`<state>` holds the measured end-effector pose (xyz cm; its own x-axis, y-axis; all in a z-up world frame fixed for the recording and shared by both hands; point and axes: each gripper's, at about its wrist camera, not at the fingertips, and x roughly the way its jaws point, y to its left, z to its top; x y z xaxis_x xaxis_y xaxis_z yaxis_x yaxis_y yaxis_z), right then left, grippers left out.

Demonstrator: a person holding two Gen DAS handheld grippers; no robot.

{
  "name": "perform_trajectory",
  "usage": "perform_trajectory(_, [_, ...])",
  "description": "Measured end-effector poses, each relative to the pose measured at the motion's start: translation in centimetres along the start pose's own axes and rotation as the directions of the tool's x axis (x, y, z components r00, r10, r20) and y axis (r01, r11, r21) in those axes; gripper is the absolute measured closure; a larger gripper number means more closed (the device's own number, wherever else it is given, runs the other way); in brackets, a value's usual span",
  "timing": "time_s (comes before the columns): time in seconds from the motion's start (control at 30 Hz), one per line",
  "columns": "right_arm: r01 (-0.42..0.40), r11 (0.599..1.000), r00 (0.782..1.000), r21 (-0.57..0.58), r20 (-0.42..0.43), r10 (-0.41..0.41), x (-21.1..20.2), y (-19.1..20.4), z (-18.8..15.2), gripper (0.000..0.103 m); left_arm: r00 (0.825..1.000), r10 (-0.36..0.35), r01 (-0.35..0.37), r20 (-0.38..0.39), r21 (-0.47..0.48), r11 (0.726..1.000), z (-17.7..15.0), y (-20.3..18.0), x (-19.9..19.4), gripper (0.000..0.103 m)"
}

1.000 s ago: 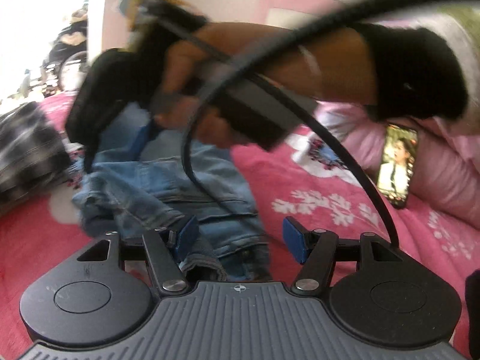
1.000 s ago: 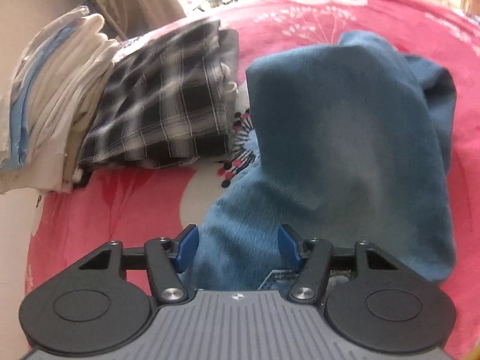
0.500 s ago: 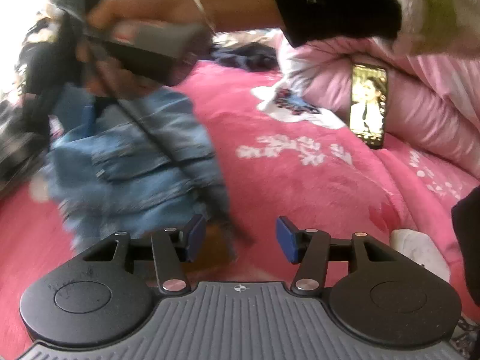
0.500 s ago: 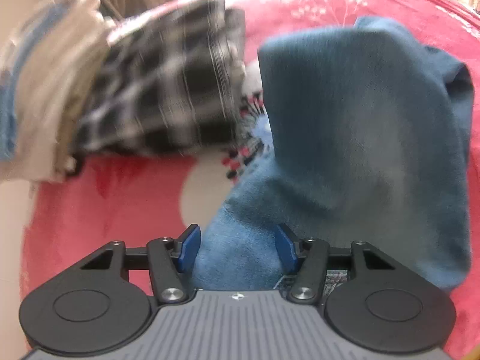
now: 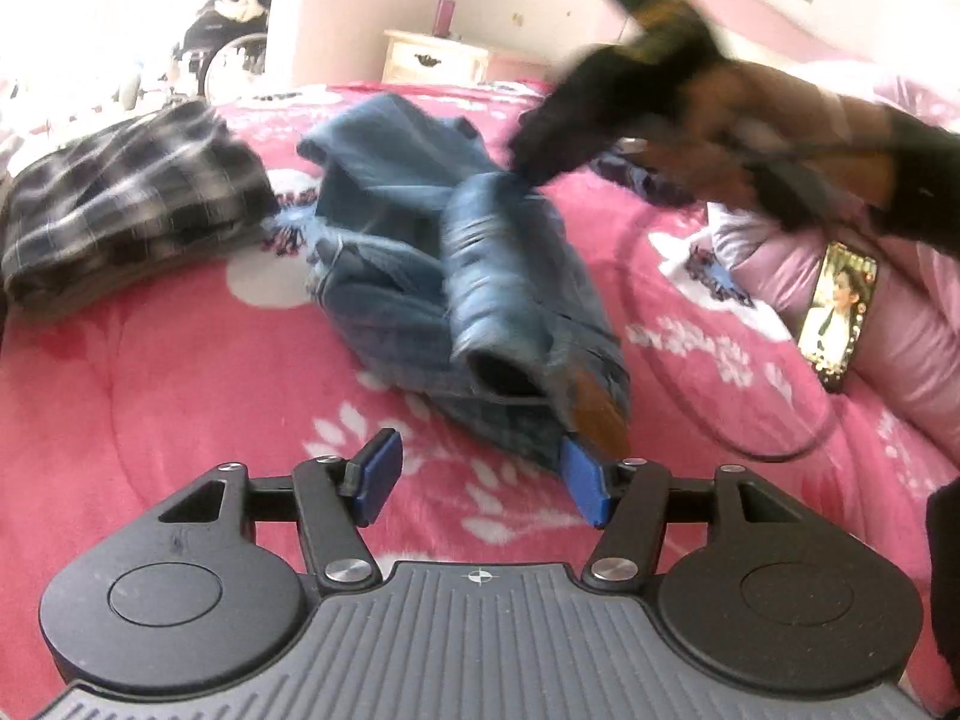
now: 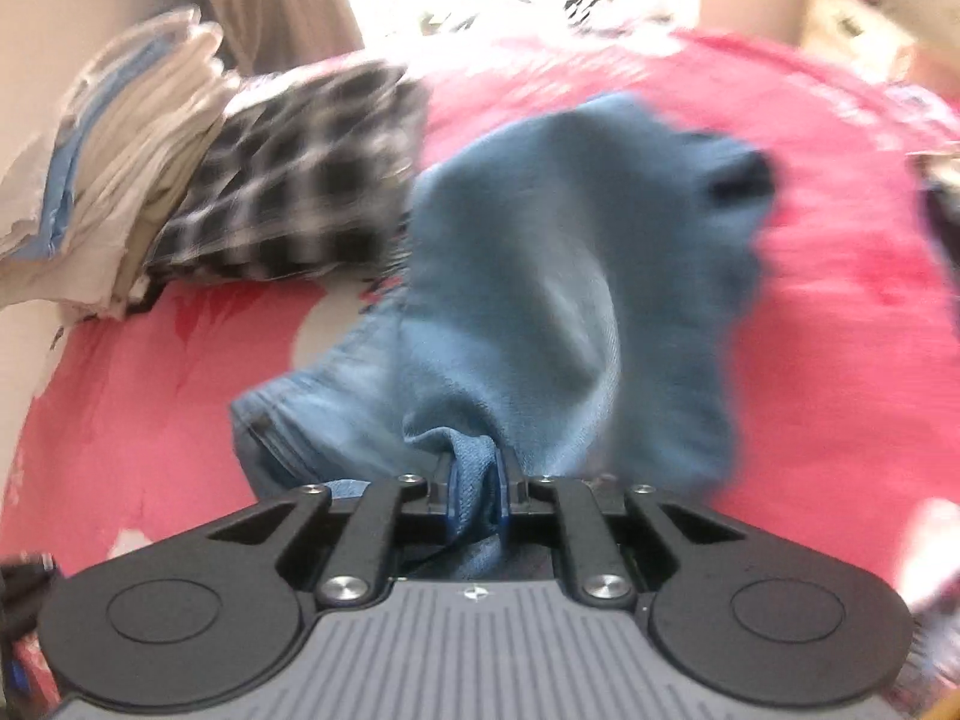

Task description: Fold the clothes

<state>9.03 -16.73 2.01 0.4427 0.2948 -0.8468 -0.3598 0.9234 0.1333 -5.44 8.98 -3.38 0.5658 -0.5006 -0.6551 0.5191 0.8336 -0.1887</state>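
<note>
- The crumpled blue denim jeans [image 5: 480, 276] lie on the pink floral bed [image 5: 180, 372]; the right claw [image 6: 477, 495] is closing, pinching a denim fold — mid-lift, I'd judge.
- The left claw [image 5: 480, 477] is opening, empty; next, probably, it takes the near hem.

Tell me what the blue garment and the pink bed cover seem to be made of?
The blue garment looks like denim: faded matte blue with a fine twill weave, stitched seams and hems. The pink bed cover looks like plush fleece, soft, fuzzy and matte, printed with white flowers; the exact fibre can't be told.
</note>
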Motion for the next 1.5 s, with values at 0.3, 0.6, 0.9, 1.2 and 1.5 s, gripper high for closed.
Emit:
perform_trajectory(0.3, [0.204, 0.968, 0.977, 0.150, -0.089, -0.192, -1.0, -8.5, -9.1, 0.087, 0.998, 0.015, -0.019, -0.055, -0.062, 0.998, 0.0, 1.6, 2.5, 0.041])
perform_trajectory(0.6, [0.270, 0.943, 0.950, -0.195, 0.215, -0.228, -7.1, -3.3, -8.3, 0.062, 0.995, 0.074, -0.086, -0.062, -0.228, 0.970, 1.4, 5.0, 4.9, 0.035])
perform_trajectory(0.9, [-0.186, 0.861, 0.981, -0.474, -0.041, 0.190, -2.2, 3.7, -8.9, 0.045, 0.999, 0.048, -0.041, 0.013, -0.316, 0.948, 5.0, 9.3, 8.4, 0.008])
perform_trajectory(1.2, [-0.136, 0.728, 0.990, -0.671, -0.128, 0.067, 2.0, 8.0, -13.6, 0.039, 0.999, 0.048, -0.048, -0.006, -0.275, 0.960, 5.0, 7.8, 11.9, 0.022])
perform_trajectory(1.5, [0.037, 0.833, 0.999, -0.553, -0.002, -0.046, -2.2, 6.7, -15.0, 0.036, 0.999, 0.049, -0.053, -0.021, -0.335, 0.941, 5.2, 7.2, 11.3, 0.055])
